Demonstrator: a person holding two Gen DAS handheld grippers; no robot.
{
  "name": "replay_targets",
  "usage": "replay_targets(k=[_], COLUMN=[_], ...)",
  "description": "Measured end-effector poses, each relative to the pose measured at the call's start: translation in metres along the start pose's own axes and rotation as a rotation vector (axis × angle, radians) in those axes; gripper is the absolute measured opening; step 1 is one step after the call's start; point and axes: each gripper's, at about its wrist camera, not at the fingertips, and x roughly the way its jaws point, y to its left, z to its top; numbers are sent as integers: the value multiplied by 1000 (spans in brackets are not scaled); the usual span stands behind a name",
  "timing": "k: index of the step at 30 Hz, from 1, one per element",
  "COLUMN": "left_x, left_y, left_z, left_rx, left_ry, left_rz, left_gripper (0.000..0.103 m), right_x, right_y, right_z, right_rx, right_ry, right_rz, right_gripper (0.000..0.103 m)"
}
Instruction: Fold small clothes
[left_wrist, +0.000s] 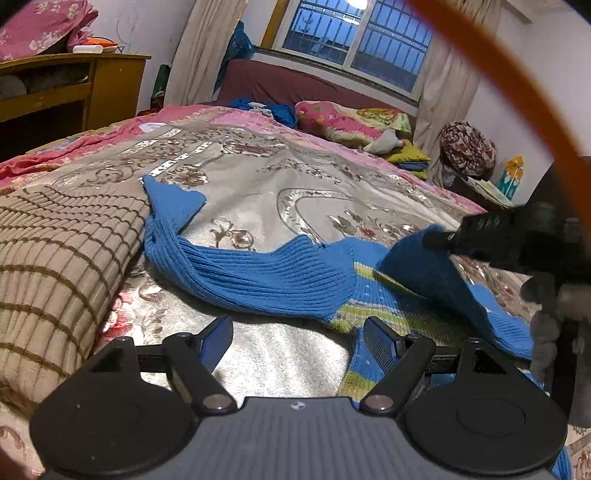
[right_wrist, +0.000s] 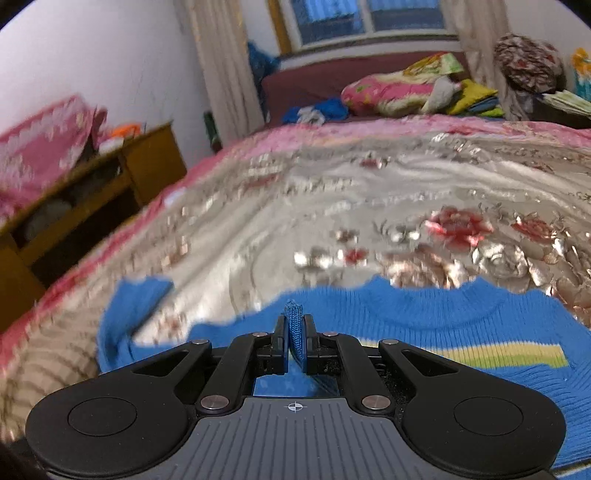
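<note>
My right gripper (right_wrist: 294, 338) has its 2 fingers pinching a fold of the blue sweater (right_wrist: 424, 317), a ridge of ribbed knit standing up between the pads. From the left wrist view I see that same gripper (left_wrist: 439, 238) holding 1 flap of the knit raised off the bed (left_wrist: 258, 184). My left gripper (left_wrist: 297, 339) hangs low with its fingers spread, nothing between them; its right finger (left_wrist: 380, 343) is over the sweater's striped hem, though I cannot tell if it touches. The sweater lies across the near part of the silver floral bedspread, 1 sleeve (left_wrist: 170, 203) reaching toward the brown checked blanket (left_wrist: 55, 266) at the bed's left edge. A pink pillow (left_wrist: 332, 118) sits at the far end.
</note>
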Motion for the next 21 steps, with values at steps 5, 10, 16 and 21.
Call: replay_targets(k=[5, 10, 16, 21], left_x=[0, -1, 2, 12], left_y=[7, 6, 16, 28], left_z=[2, 0, 6, 22], left_rx=[-30, -19, -51, -111], left_ry=[1, 1, -14, -42], left_rz=[-6, 3, 32, 63], left_gripper=[83, 83, 83, 83], right_x=[3, 36, 25, 27], right_y=[1, 16, 20, 44], right_z=[-9, -50, -41, -19], right_rx=[9, -68, -78, -142], right_ry=[12, 203, 184, 171], right_rz=[11, 58, 85, 129], right_gripper=[6, 15, 17, 17])
